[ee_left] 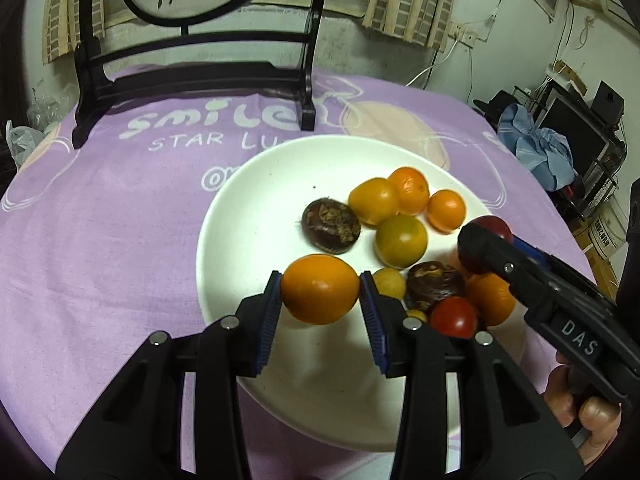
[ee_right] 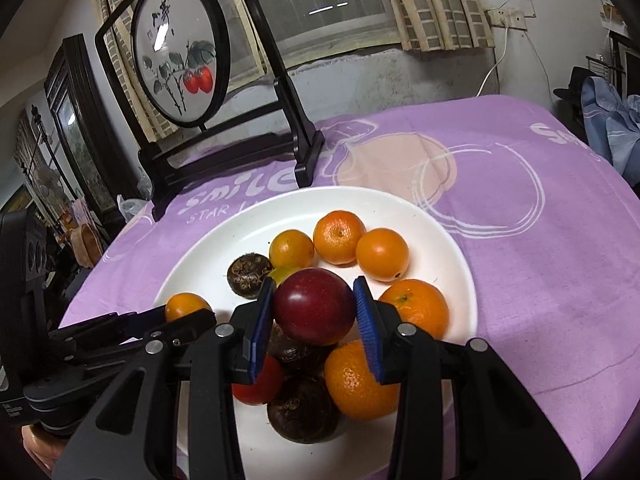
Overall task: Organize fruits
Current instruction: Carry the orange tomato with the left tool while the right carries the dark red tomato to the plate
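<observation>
- Here the left gripper has its jaws clamped on a small orange fruit, one blue pad touching each side, and the fruit hangs over the near left part of the white plate.
- The right gripper has its jaws clamped on a dark red plum, held above the pile of fruit on the same plate; seen from the left wrist, that plum sits at the tip of the right gripper over the plate's right side.
- Just beneath the plum lie two dark brown, rough-skinned fruits, one partly hidden behind the jaws and the other nearer the plate's front rim, with a red tomato touching them on the left and a mandarin on the right.
- Further back on the plate are a third brown fruit, a green-yellow fruit and a row of orange fruits touching one another.
- A small pale yellow fruit lies just beside the right pad of the left gripper.
- The plate rests on a purple cloth with white lettering that covers the worktop.
- At the far edge of the cloth stands a black frame holding an oval panel painted with red fruit.
- Behind it are a window with checked curtains and a grey wall.
</observation>
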{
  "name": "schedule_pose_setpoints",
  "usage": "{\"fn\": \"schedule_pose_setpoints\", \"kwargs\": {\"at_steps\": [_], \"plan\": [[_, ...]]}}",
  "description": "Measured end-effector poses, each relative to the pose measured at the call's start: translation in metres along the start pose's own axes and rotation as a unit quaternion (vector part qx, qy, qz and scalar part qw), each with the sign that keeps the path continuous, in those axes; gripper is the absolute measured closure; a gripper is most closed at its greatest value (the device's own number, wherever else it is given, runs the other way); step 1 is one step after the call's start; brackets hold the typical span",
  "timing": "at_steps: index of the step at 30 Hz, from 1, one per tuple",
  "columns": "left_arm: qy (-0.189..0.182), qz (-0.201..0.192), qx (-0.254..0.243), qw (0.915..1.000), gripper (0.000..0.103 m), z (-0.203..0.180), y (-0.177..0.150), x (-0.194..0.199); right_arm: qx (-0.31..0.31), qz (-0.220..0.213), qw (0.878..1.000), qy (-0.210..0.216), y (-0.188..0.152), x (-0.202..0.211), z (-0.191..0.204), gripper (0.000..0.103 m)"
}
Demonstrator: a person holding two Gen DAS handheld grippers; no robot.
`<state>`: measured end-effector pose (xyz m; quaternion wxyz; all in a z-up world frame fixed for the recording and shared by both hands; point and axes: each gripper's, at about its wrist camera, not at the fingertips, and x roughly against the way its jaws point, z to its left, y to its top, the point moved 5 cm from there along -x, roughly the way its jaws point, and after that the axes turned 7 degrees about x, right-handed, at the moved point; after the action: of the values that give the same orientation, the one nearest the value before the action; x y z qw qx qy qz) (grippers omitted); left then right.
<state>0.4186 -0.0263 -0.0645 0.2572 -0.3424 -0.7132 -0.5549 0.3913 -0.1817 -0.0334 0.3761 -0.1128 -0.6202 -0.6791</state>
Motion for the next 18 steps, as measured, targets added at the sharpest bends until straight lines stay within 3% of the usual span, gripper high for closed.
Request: {"fn": "schedule_pose_setpoints", "kwargs": {"at_steps": [3, 6, 8, 10, 13, 15, 18], "plan": [[0.002, 0.005, 0.003, 1.0, 0.062, 0.002, -0.002, -0.002, -0.001, 0.009, 1.0, -0.004, -0.002, -0.002, 0.0, 0.061], [0.004, -0.019, 0.011, 0.9997, 0.039, 0.005, 0.001, 0.015, -0.007, 0.001, 1.0, 0.001, 0.0, 0.01, 0.001, 0.061], [0.007, -0.045, 0.014, 0.9989, 0.034, 0.007, 0.005, 0.037, -0.004, -0.011, 1.0, 0.007, 0.001, 0.023, 0.006, 0.06], [0.008, -0.063, 0.02, 0.9978, 0.018, 0.01, 0.006, 0.056, 0.004, -0.023, 1.0, 0.017, 0.001, 0.04, 0.018, 0.052], [0.03, -0.097, 0.03, 0.9944, 0.005, 0.025, 0.0, 0.085, 0.028, -0.02, 0.999, 0.035, -0.01, 0.055, 0.04, 0.048], [0.054, -0.106, 0.043, 0.9919, 0.002, 0.042, -0.012, 0.097, 0.054, -0.001, 0.997, 0.053, -0.024, 0.058, 0.058, 0.048], [0.076, -0.091, 0.075, 0.9901, 0.002, 0.071, -0.032, 0.099, 0.089, 0.034, 0.992, 0.083, -0.048, 0.057, 0.088, 0.047]]}}
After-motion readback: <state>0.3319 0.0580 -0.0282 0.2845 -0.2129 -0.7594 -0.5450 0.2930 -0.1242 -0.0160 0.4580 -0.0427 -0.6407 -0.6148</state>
